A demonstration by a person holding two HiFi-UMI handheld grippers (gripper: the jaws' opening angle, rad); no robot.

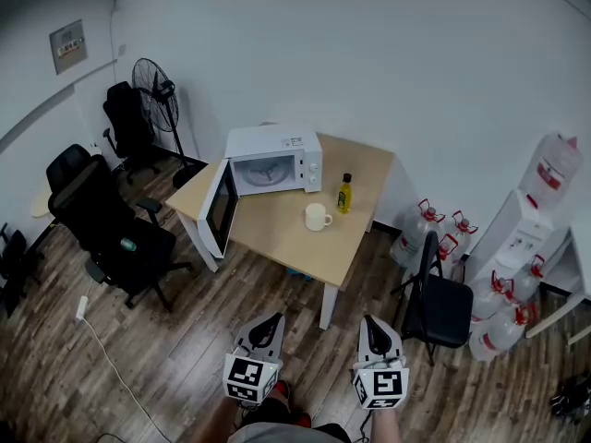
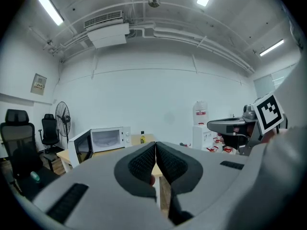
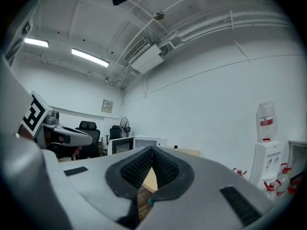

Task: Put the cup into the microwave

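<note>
A white cup [image 1: 317,217] stands on the wooden table [image 1: 277,233], just right of the white microwave [image 1: 274,159], whose door [image 1: 217,209] hangs open toward the front left. My left gripper [image 1: 270,324] and right gripper [image 1: 371,327] are held side by side low in the head view, well short of the table, both shut with nothing between the jaws. The left gripper view shows the microwave [image 2: 106,138] far off beyond the closed jaws of the left gripper [image 2: 156,147]. The right gripper [image 3: 152,152] also shows its pads touching.
A yellow oil bottle [image 1: 344,194] stands behind the cup. Black office chairs [image 1: 106,224] and a floor fan [image 1: 159,90] are at the left. A black chair [image 1: 439,303] and several water jugs [image 1: 434,233] with a dispenser [image 1: 545,201] are at the right.
</note>
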